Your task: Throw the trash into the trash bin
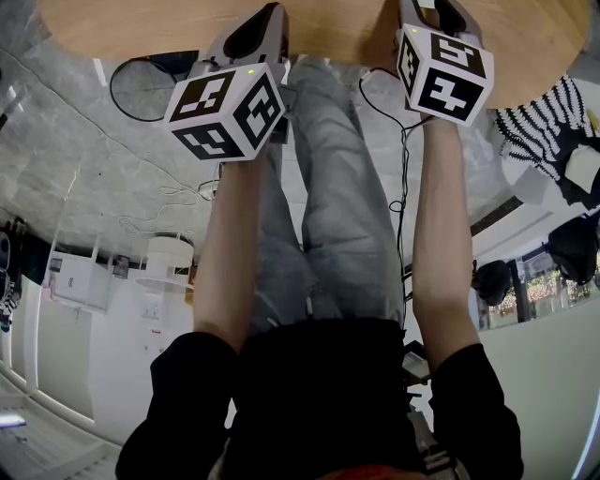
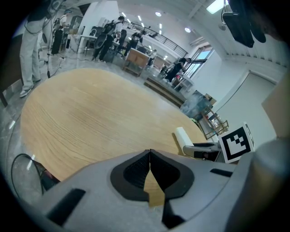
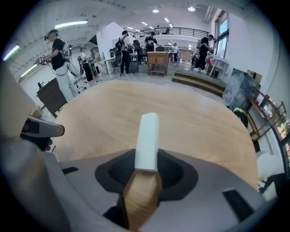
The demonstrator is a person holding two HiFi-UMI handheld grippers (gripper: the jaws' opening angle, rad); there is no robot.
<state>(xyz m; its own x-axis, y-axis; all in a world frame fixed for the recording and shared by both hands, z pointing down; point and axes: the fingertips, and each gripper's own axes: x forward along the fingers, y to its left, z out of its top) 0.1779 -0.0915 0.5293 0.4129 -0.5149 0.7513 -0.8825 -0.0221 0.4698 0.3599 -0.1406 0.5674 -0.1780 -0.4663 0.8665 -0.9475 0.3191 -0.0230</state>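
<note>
A white, stick-shaped piece of trash stands up from the round wooden table, and my right gripper is shut on its lower end. The left gripper view shows the same piece to the right, with the right gripper on it. My left gripper hangs over the table's near edge, shut with its pads meeting and nothing between them. In the head view both grippers reach over the table edge, the left gripper beside the right gripper; their tips are cut off at the top.
My legs stand close to the table on a grey marble floor. A black cable loop lies on the floor at the left, and another cable hangs at the right. People and furniture stand far behind the table.
</note>
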